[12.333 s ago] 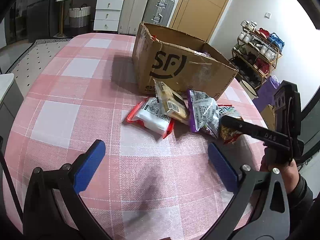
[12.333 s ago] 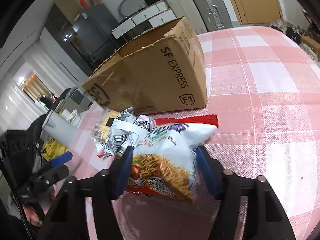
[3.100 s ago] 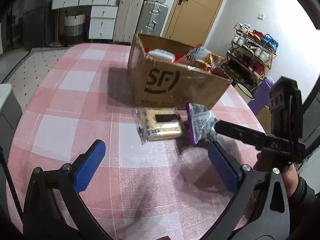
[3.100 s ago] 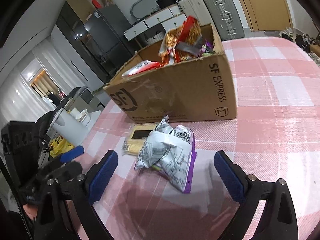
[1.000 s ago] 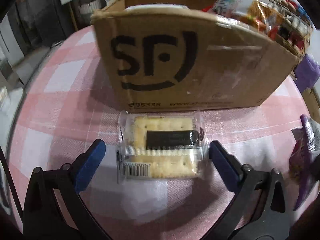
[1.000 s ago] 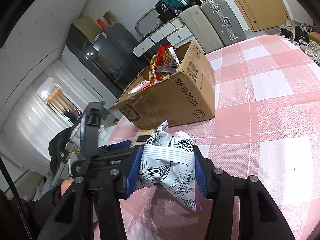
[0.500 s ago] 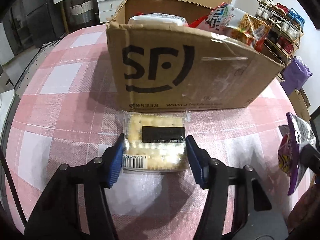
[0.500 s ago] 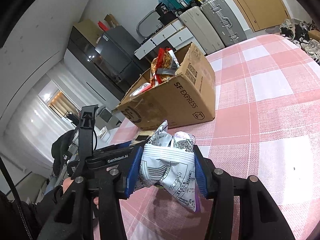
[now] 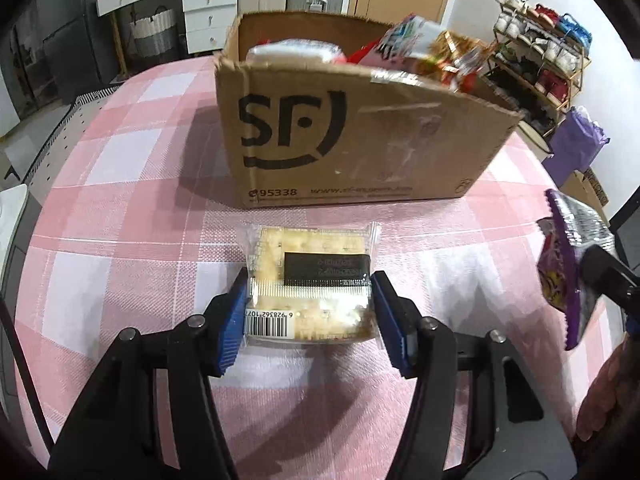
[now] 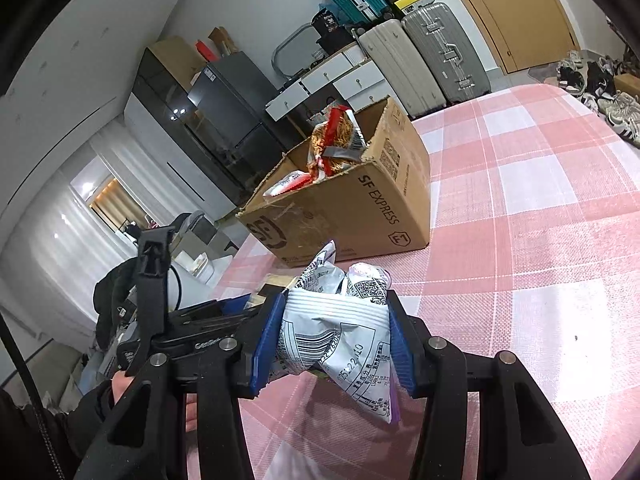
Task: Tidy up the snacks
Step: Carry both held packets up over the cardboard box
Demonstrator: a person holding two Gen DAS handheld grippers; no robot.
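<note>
My left gripper (image 9: 310,312) is shut on a clear pack of crackers (image 9: 310,280) with a black label and a barcode, held just above the pink checked tablecloth (image 9: 120,208). Beyond it stands the open SF cardboard box (image 9: 352,136) with several snack bags (image 9: 424,46) sticking out. My right gripper (image 10: 334,336) is shut on a silver and purple snack bag (image 10: 340,340), lifted off the table; that bag (image 9: 568,264) also shows at the right edge of the left wrist view. The box (image 10: 352,208) lies ahead of the right gripper.
The table's right half (image 10: 540,220) is bare checked cloth. Behind the table stand suitcases (image 10: 424,56), white drawers (image 9: 208,12) and a shoe rack (image 9: 536,68). A person's hand (image 10: 120,388) holds the left gripper handle at the lower left of the right wrist view.
My left gripper closed from wide open onto the cracker pack, then drew back and rose a little with it. The right gripper kept still with its bag.
</note>
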